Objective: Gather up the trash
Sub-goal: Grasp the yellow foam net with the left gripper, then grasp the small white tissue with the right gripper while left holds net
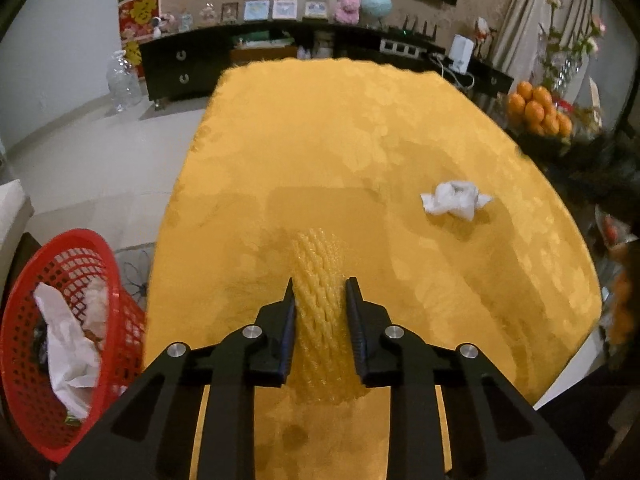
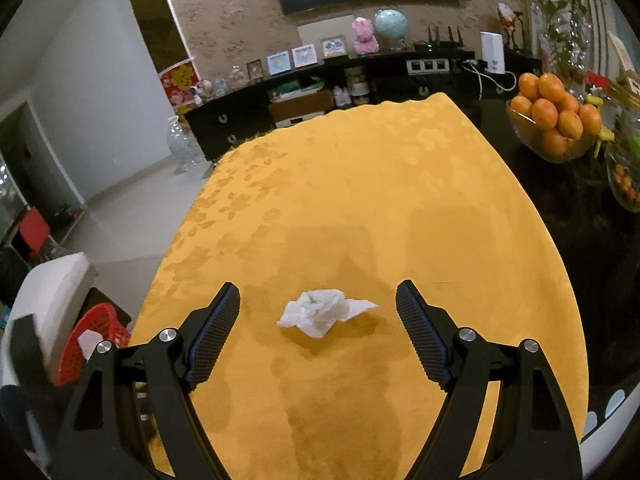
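My left gripper [image 1: 320, 286] is shut on a yellow foam fruit net [image 1: 318, 276], which sticks out forward between the fingers above the yellow tablecloth [image 1: 320, 140]. A crumpled white tissue [image 1: 454, 200] lies on the cloth to its right. In the right wrist view my right gripper [image 2: 318, 294] is open, with the same tissue [image 2: 320, 312] lying on the cloth between its fingertips, touching neither finger. A red mesh trash basket [image 1: 64, 320] with white paper inside stands on the floor left of the table; it also shows in the right wrist view [image 2: 94, 336].
A bowl of oranges [image 2: 554, 116] and other dishes stand on the dark table part at the right. A black sideboard [image 1: 192, 64] with frames and ornaments lines the far wall. A clear plastic jug [image 1: 122, 80] stands on the floor. A white seat [image 2: 44, 300] is by the basket.
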Motion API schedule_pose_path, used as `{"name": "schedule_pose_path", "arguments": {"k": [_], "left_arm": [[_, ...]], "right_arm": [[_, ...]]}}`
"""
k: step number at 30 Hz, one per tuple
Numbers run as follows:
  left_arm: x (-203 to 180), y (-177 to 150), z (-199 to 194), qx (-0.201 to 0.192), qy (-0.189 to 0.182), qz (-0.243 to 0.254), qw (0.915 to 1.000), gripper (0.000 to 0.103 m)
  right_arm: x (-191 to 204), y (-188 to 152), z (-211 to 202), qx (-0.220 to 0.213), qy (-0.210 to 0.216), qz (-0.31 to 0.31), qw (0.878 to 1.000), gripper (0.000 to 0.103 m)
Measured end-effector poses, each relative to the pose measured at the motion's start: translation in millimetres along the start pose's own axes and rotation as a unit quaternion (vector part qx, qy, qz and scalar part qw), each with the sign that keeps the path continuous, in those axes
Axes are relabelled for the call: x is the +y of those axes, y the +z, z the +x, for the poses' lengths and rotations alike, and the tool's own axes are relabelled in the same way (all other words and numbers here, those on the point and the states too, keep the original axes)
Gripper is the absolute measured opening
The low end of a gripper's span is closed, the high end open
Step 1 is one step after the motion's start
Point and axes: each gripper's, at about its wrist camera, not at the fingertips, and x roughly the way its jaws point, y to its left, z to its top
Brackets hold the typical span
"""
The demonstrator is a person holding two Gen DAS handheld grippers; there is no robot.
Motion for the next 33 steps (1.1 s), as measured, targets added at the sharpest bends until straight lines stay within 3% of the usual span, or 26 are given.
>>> {"name": "schedule_pose_path", "arguments": {"k": [9,18,28,33], "left_arm": [[21.2,9.2,-36.1,-0.037,-0.014,-0.040,0.9984,0.022],[39.4,12.9,-52.1,-0.061,0.008,-0.057,0.9965,0.022],[41.6,14.0,-56.0,-0.069,0.021,-0.051,0.9961,0.022],[44.5,13.8,-56.6,-0.071,0.026,-0.054,0.9957,0.022]], "right_arm": [[7.6,-8.7,49.7,0.035,-0.012,-0.019,0.999,0.078],[12.2,-17.4,80.3,0.066,-0.029,-0.049,0.996,0.078],[13.6,-18.9,83.8,0.069,-0.035,-0.067,0.995,0.047],[11.3,-18.8,78.6,0.062,-0.028,-0.056,0.996,0.041]]}}
